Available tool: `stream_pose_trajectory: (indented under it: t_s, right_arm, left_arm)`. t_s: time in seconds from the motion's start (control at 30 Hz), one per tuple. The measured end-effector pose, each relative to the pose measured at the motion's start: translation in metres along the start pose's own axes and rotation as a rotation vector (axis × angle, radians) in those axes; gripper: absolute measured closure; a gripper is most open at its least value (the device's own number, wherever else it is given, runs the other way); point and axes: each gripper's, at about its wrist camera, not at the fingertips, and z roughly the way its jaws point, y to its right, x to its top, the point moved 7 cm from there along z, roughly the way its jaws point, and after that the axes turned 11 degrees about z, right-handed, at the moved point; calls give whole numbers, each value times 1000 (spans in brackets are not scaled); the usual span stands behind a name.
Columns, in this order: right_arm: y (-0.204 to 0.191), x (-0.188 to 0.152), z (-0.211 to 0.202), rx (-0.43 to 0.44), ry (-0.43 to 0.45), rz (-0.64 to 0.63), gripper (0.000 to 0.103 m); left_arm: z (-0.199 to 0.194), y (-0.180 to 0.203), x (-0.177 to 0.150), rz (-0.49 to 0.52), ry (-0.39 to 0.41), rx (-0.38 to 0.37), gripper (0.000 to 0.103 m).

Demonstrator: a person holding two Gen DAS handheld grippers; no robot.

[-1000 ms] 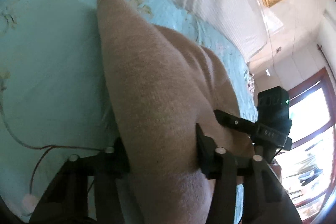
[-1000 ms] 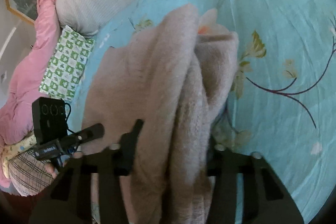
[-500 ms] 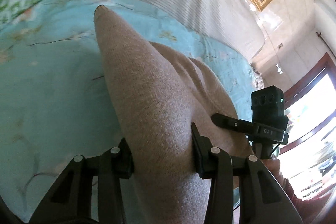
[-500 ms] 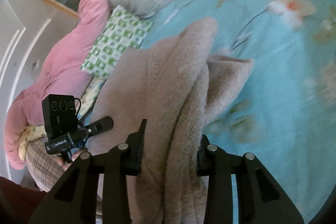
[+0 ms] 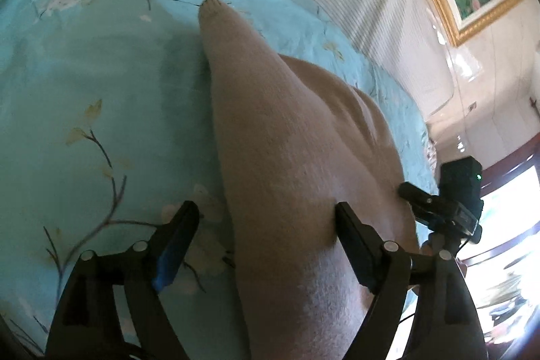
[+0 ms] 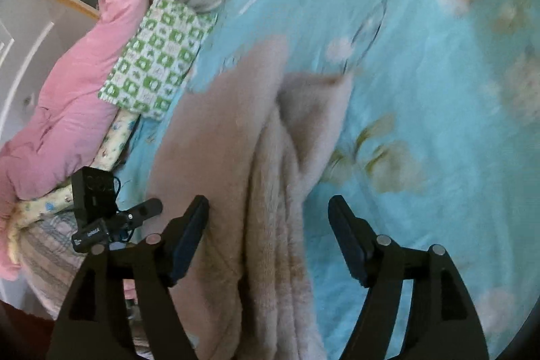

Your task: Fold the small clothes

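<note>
With both tools' jaws having just been opening, I see my left tool [image 5: 263, 225] and right tool [image 6: 268, 218] standing wide, the beige knit garment [image 5: 297, 164] between the pads but no longer pinched. I judge this the release after a fold. It lies long and bunched on the bed [image 5: 101, 90], towards the pillow-end edge. Next I'd regrip an end and double it over.

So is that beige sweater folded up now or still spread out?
Folded: the beige sweater lies in stacked layers on the blue bedsheet, a narrow bundle.
</note>
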Motion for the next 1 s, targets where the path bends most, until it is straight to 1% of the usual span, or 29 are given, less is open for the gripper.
stream_pose_trajectory:
  t_s: [0.07, 0.13, 0.17, 0.2, 0.27, 0.3, 0.33, 0.37, 0.4, 0.43, 0.47, 0.5, 0.53, 0.57, 0.6, 0.63, 0.67, 0.73, 0.8, 0.87, 0.9, 0.97, 1.0]
  right_arm:
    - [-6, 11, -11, -27, 52, -22, 29]
    - [-19, 21, -13, -16, 76, -56, 30]
    - [-27, 25, -12, -6, 78, -73, 33]
    - [-33, 29, -7, -5, 73, -87, 41]
    - [-39, 36, 11, -23, 51, -91, 48]
    - [-38, 38, 19, -42, 42, -86, 49]
    - [-37, 40, 29, -63, 30, -74, 51]
    - [-33, 42, 38, -76, 20, -58, 66]
    - [-31, 43, 43, -69, 13, -41, 78]
    - [-30, 44, 43, -48, 16, -27, 80]
    - [-32, 46, 38, -18, 35, -17, 84]
    - [-35, 48, 28, 8, 63, -18, 94]
    - [-37, 50, 18, 26, 90, -21, 95]
    - [-37, 50, 7, 42, 110, -22, 95]
    - [-35, 49, -2, 32, 128, -24, 95]
    - [-30, 47, -7, 14, 136, -28, 95]
    - [-22, 45, -7, -14, 136, -27, 95]
    - [-4, 41, 4, -49, 111, 2, 95]
    - [15, 38, 20, -69, 84, 49, 95]
    - [20, 36, 29, -50, 62, 72, 94]
    - [19, 36, 25, -47, 70, 77, 91]
    - [11, 36, 16, -42, 77, 71, 89]
    - [7, 35, 8, -50, 88, 61, 83]
  left_arm:
    - [-2, -5, 9, -8, 15, 4, 21]
    - [2, -6, 22, -12, 30, 27, 21]
    - [2, -8, 28, -16, 38, 35, 21]
    - [4, -9, 33, -21, 43, 40, 21]
    - [9, -16, 45, -43, 43, 48, 21]
    - [14, -19, 51, -58, 40, 42, 21]
    - [21, -24, 56, -77, 33, 40, 21]
    - [29, -28, 62, -94, 27, 41, 21]
    - [35, -33, 67, -102, 23, 49, 29]
    - [38, -36, 71, -95, 30, 74, 37]
    - [42, -35, 78, -79, 35, 98, 56]
    - [43, -29, 84, -59, 35, 102, 70]
    - [44, -20, 92, -29, 40, 106, 73]
    - [45, -11, 98, 5, 50, 121, 77]
    - [44, 1, 102, 60, 62, 150, 81]
    - [47, 12, 104, 118, 61, 182, 81]
    - [50, 18, 105, 152, 58, 210, 83]
    - [63, 23, 103, 199, 32, 276, 84]
    - [71, 17, 100, 203, -1, 310, 81]
    - [66, 9, 96, 192, -12, 325, 75]
    - [61, 8, 94, 188, -11, 326, 73]
    - [44, 9, 91, 195, 4, 337, 72]
    - [36, 9, 85, 199, 11, 340, 67]
